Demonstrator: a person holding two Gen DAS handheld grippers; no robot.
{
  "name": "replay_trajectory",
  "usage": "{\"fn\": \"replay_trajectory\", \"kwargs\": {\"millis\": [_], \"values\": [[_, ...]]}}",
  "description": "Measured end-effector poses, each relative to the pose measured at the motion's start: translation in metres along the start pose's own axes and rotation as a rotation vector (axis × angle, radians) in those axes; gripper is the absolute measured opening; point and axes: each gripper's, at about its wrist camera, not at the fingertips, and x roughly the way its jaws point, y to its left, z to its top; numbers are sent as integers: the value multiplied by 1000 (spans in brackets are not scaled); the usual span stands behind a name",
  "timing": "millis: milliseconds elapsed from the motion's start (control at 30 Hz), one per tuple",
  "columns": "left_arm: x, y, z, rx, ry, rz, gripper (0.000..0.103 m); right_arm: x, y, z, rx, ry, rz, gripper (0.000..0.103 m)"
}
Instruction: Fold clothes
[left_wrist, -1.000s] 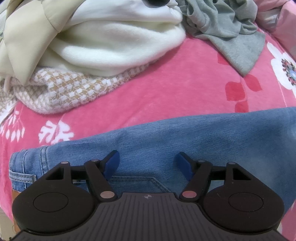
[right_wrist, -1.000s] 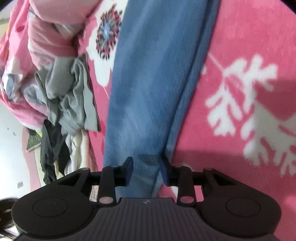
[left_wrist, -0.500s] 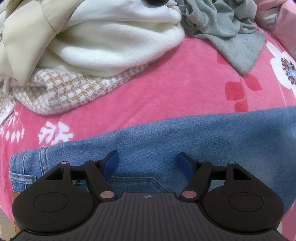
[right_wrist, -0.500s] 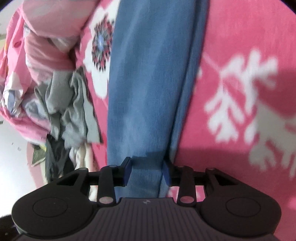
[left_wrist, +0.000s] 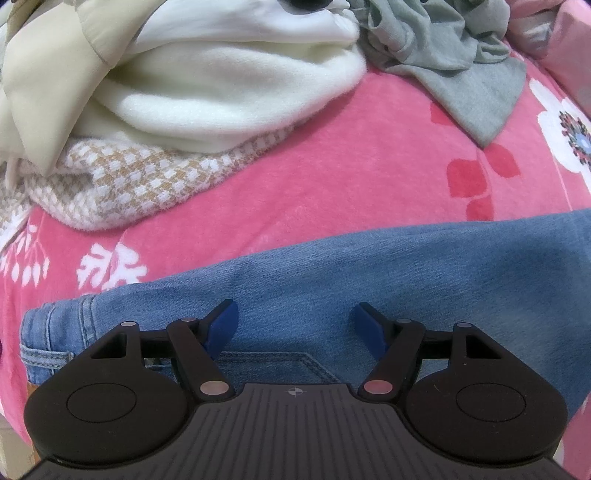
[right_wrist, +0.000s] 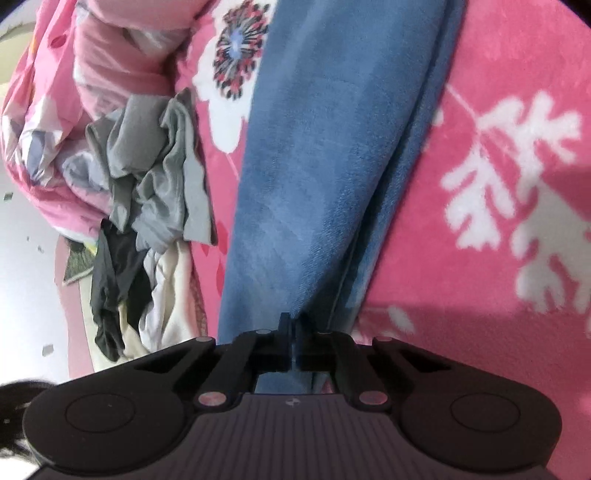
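Blue jeans (left_wrist: 332, 273) lie stretched across a pink flowered blanket (left_wrist: 332, 177). In the left wrist view my left gripper (left_wrist: 293, 319) hovers open over the waist end, near a back pocket seam, with nothing between its blue pads. In the right wrist view the jeans (right_wrist: 325, 166) run away from me as a long folded leg. My right gripper (right_wrist: 294, 325) is shut on the near end of that denim, which puckers at the jaws.
A pile of cream, beige and checked garments (left_wrist: 177, 92) lies at the back left of the blanket, with a grey shirt (left_wrist: 454, 55) beside it. In the right wrist view grey clothes (right_wrist: 155, 173) and black and white clothes (right_wrist: 122, 280) sit left of the jeans, near the bed edge.
My right gripper has closed from open onto the jeans leg end. The left gripper has stayed open and almost still over the waist.
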Motion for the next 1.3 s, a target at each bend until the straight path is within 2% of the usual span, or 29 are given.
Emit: {"fn": "replay_trajectory", "kwargs": {"millis": [167, 300, 400, 533, 600, 700, 767, 800, 900, 1033, 1100, 1167, 1300], "values": [[0, -1, -1, 16, 3, -2, 71, 14, -11, 5, -38, 14, -122, 0], [-4, -1, -1, 33, 7, 7, 70, 5, -2, 4, -98, 17, -140, 4], [-18, 1, -1, 36, -6, 19, 70, -16, 14, 0, -217, -3, -146, 5], [-57, -3, -7, 50, -72, 25, 70, -15, 65, -25, -635, 12, -174, 5], [-74, -18, -13, 81, -98, -12, 70, -2, 81, -44, -857, 20, -185, 5], [-68, -55, -27, 154, -41, -103, 70, 25, 84, -59, -1129, 5, -242, 5], [-64, -80, -37, 204, -3, -160, 70, 35, 78, -60, -1232, -3, -309, 4], [-56, -90, -42, 238, 23, -157, 70, 32, 73, -55, -1238, -5, -320, 1], [-38, -103, -55, 283, 67, -129, 71, 22, 60, -36, -1242, -27, -349, 3], [-31, -88, -52, 187, 104, -148, 72, -3, 58, 15, -1160, -159, -374, 4], [-29, -86, -51, 174, 113, -147, 73, -15, 56, 41, -1118, -224, -386, 4], [-26, -86, -51, 175, 121, -143, 75, -28, 39, 82, -1012, -312, -436, 3], [-27, -92, -52, 184, 138, -131, 77, -76, 3, 162, -770, -493, -468, 1]]}}
